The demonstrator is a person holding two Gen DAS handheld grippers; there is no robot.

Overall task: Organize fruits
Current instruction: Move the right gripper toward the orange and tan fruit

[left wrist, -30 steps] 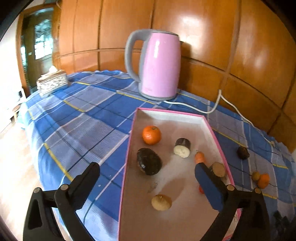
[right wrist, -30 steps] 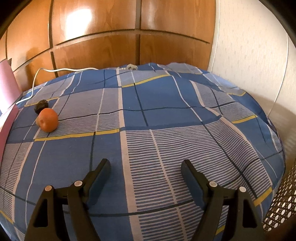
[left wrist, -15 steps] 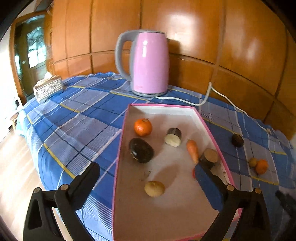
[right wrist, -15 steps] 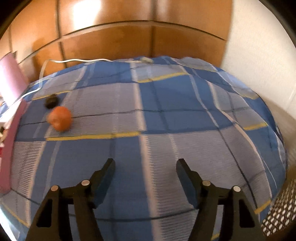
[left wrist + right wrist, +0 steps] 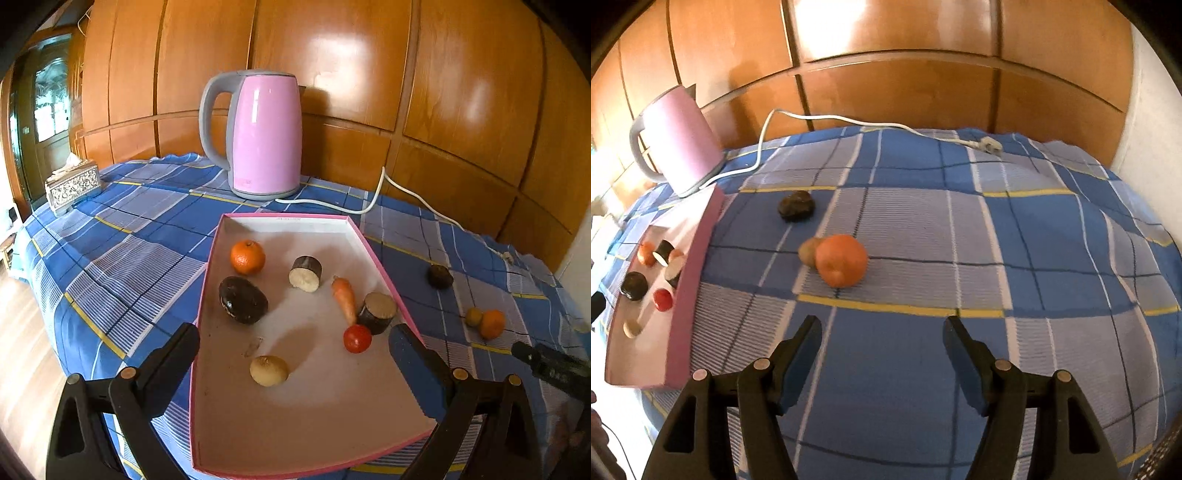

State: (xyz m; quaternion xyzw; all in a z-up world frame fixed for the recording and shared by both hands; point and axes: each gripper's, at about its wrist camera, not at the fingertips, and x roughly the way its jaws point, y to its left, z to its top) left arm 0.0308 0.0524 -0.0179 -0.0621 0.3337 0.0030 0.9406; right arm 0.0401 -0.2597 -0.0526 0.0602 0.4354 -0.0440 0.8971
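Orange (image 5: 841, 260) lain on the blue checked cloth (image 5: 997, 258), touched by a small brown fruit (image 5: 809, 252); dark fruit (image 5: 796, 206) set apart behind. Pink tray (image 5: 384, 280) kept beside, produce inside. Right gripper (image 5: 882, 347) held apart, empty, near the orange. Left gripper (image 5: 295, 350) held wide, empty, over the tray

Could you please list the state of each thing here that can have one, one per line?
Left gripper: open, empty, over the tray.
Right gripper: open, empty, above the cloth.
Pink tray: lidless, holding seven pieces of produce.
Kettle: upright, lid shut.
Kettle plug: unplugged, lying on the cloth.
Orange on the cloth: outside the tray, touching a small brownish fruit.
Dark fruit: outside the tray, alone.
Tissue box: tissue sticking out.
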